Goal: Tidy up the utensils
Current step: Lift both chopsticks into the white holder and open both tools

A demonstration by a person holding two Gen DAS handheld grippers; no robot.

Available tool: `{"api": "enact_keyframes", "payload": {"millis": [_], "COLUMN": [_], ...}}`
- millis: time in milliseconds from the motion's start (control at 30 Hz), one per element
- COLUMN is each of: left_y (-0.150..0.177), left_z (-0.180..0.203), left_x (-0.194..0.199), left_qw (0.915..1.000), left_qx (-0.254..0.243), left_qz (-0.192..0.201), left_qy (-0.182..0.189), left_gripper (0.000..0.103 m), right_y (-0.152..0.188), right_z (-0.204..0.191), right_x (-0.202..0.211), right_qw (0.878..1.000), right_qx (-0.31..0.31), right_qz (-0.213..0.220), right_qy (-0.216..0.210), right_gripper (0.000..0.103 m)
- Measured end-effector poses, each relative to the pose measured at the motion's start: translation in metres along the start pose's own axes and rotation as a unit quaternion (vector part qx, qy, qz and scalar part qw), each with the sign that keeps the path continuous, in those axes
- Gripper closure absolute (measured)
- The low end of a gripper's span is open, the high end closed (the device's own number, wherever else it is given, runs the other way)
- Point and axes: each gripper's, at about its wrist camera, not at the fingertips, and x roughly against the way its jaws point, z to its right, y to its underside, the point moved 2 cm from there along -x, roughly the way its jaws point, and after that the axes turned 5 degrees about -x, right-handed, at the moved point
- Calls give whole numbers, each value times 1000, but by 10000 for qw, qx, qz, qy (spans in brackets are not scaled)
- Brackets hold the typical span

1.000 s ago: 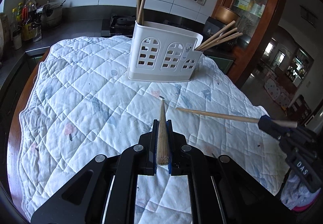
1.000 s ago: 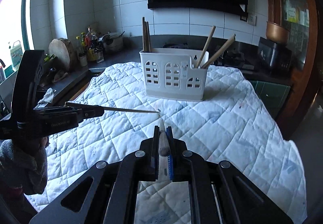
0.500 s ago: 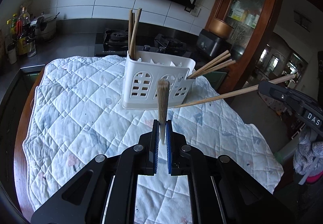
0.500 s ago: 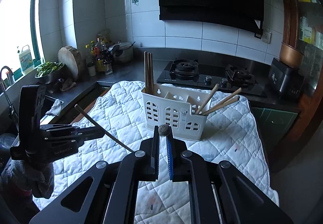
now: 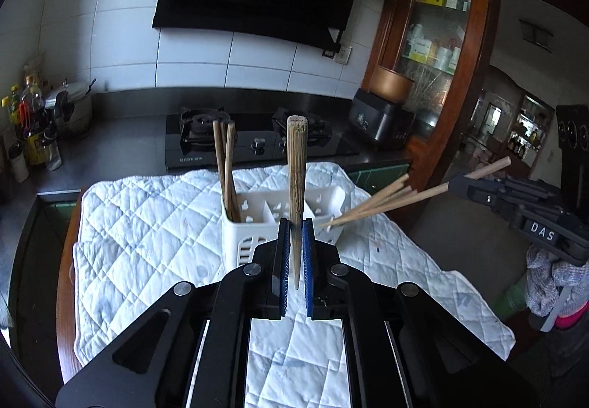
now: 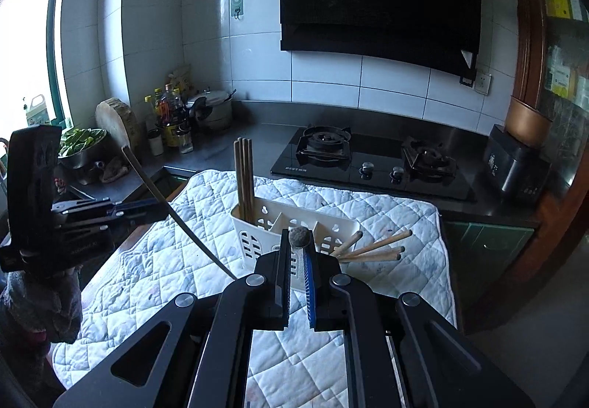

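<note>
Chopsticks are light, stiff and slippery. We have each set of fingers closed on one chopstick (image 5: 296, 187) near its thin tip, beyond them the white holder (image 5: 254, 224).

**Hidden and cropped bits**

Left gripper (image 5: 294, 257) body blocks the lower front of the white utensil holder (image 5: 250, 224) — base unseen. Right gripper (image 6: 296, 260) does the same in its view, and its chopstick (image 6: 299, 237) shows end-on only, length hidden. Leaning chopsticks (image 6: 371, 248) vanish behind the holder's rim, so their compartment is unclear. Quilted cloth (image 5: 147, 224) near edge sits under gripper frames. Cabinet jars (image 5: 430, 47) — labels unreadable.
</note>
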Motion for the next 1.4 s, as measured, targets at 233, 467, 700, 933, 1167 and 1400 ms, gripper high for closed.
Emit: {"api": "enact_keyframes", "payload": {"millis": [233, 467, 700, 933, 1167, 1400], "left_y": [-57, -65, -45, -32, -25, -16], "left_z": [-6, -17, -29, -35, -34, -32], "left_x": [-4, -33, -64, -71, -68, -51], "left_qw": [9989, 9981, 9981, 9977, 9973, 9975], "left_qx": [-85, -34, 94, 155, 88, 145], "left_qz": [375, 226, -209, -353, -416, -328], "left_qy": [-285, -564, -578, -559, -603, -608], "left_gripper": [97, 97, 97, 95, 94, 93], "right_y": [-23, -31, -24, -18, -17, -19], "right_z": [19, 32, 40, 46, 46, 46], "right_x": [-3, -17, -49, -73, -79, -64], "right_qw": [9998, 9997, 9992, 9981, 9977, 9982], "right_qx": [12, -118, -232, -347, -442, -439], "right_qz": [38, 42, -241, -458, -485, -304], "right_qy": [186, 204, 220, 226, 182, 274], "right_gripper": [96, 96, 96, 96, 94, 81]}}
